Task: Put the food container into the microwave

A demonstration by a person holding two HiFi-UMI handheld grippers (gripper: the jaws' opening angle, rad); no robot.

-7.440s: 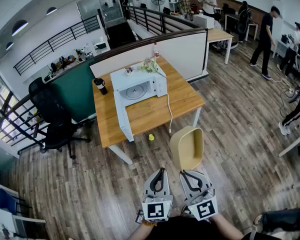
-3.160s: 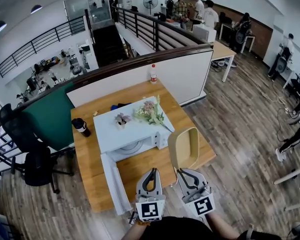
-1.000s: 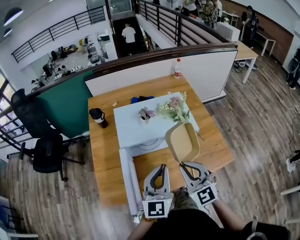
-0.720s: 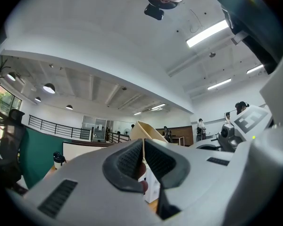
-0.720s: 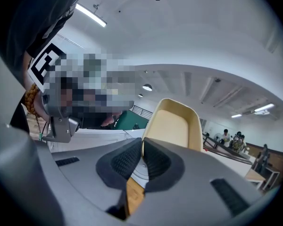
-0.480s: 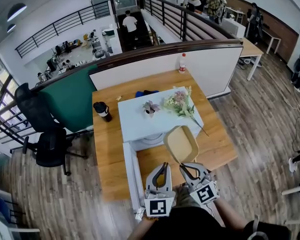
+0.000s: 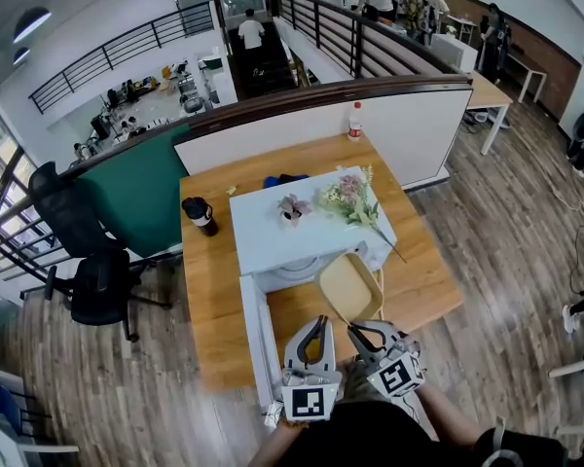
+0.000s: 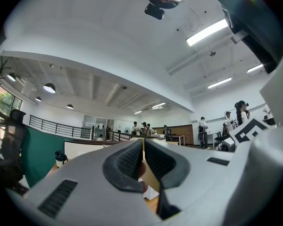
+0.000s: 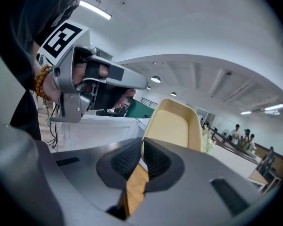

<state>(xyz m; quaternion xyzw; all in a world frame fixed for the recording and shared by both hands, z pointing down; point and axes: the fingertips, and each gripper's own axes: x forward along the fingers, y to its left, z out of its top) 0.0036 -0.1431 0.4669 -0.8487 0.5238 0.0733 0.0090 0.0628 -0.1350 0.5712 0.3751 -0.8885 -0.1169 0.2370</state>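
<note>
The beige food container (image 7: 348,288) hangs tilted just in front of the white microwave (image 7: 302,233), whose door (image 7: 256,343) stands open to the left. My right gripper (image 7: 358,329) is shut on the container's near rim. In the right gripper view the tray (image 9: 175,125) rises from the shut right gripper (image 9: 142,158), with the microwave (image 9: 101,130) to the left. My left gripper (image 7: 315,325) hovers beside it over the wooden table (image 7: 209,290); in its own view the left gripper (image 8: 144,160) is shut with nothing held.
A flower bunch (image 7: 351,200) and a small flower pot (image 7: 292,208) lie on the microwave's top. A black cup (image 7: 200,216) stands on the table's left, a bottle (image 7: 355,122) at the back by the partition. An office chair (image 7: 90,261) is left of the table.
The right gripper has sunk with the container, which now sits lower and closer to the microwave's opening. The left gripper has stayed put.
</note>
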